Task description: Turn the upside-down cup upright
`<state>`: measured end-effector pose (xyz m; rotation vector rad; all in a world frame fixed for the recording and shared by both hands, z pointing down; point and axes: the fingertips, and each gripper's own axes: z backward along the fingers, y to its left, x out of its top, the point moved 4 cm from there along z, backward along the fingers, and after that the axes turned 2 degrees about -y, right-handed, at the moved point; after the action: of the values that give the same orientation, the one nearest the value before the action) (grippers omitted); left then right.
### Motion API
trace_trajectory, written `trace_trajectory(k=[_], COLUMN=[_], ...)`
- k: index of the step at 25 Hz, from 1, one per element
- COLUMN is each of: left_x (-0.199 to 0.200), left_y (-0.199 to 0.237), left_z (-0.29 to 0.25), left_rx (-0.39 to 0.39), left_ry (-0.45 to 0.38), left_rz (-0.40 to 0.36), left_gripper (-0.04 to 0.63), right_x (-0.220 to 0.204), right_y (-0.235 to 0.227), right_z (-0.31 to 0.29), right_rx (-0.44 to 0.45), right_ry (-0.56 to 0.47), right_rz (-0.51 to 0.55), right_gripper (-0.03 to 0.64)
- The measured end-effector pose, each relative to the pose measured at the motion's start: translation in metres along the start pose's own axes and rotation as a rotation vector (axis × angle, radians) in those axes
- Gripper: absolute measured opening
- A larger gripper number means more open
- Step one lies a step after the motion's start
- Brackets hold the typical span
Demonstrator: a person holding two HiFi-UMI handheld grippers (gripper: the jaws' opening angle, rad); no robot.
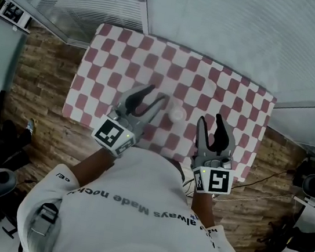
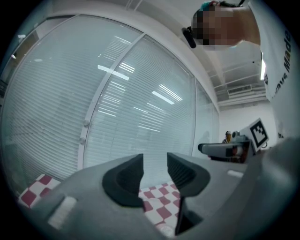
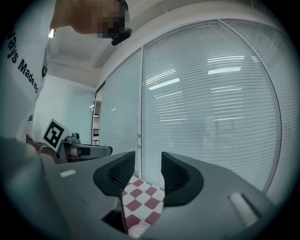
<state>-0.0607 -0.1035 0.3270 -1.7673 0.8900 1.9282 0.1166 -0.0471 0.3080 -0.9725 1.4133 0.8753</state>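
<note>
The left gripper [image 1: 155,94] has its jaws spread with nothing between them. Its nearer fingertip is just beside the pale cup [image 1: 177,115]. The right gripper [image 1: 211,121], on the cup's other side, also shows a gap between its jaws and holds nothing. The cup stands on the red-and-white checked tablecloth [image 1: 114,63] between the two grippers.

The cup looks light, so a jaw tip arriving off-centre could nudge it away or topple it. A shallow pinch on its smooth wall could slip partway through the turn.

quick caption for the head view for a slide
Left gripper and right gripper, jaws apart, flank a pale cup on a red-checked tablecloth.
</note>
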Motion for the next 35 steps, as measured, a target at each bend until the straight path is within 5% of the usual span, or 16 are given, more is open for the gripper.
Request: trace_trajectory(k=[20,35], left_x=[-0.069,-0.156], left_y=[-0.002,-0.008], left_z=[-0.005,-0.013], left_rx=[-0.019,-0.164], left_ry=[0.115,0.138], left_rz=[0.034,0.015], left_gripper=[0.156,0.157], right_x=[-0.066,-0.166], right_y=[0.011,0.023], right_z=[-0.002,-0.011], right_rx=[0.064,0.078], right_ry=[0.110,0.155], right_rz=[-0.003,0.055], right_gripper=[0.204,0.278])
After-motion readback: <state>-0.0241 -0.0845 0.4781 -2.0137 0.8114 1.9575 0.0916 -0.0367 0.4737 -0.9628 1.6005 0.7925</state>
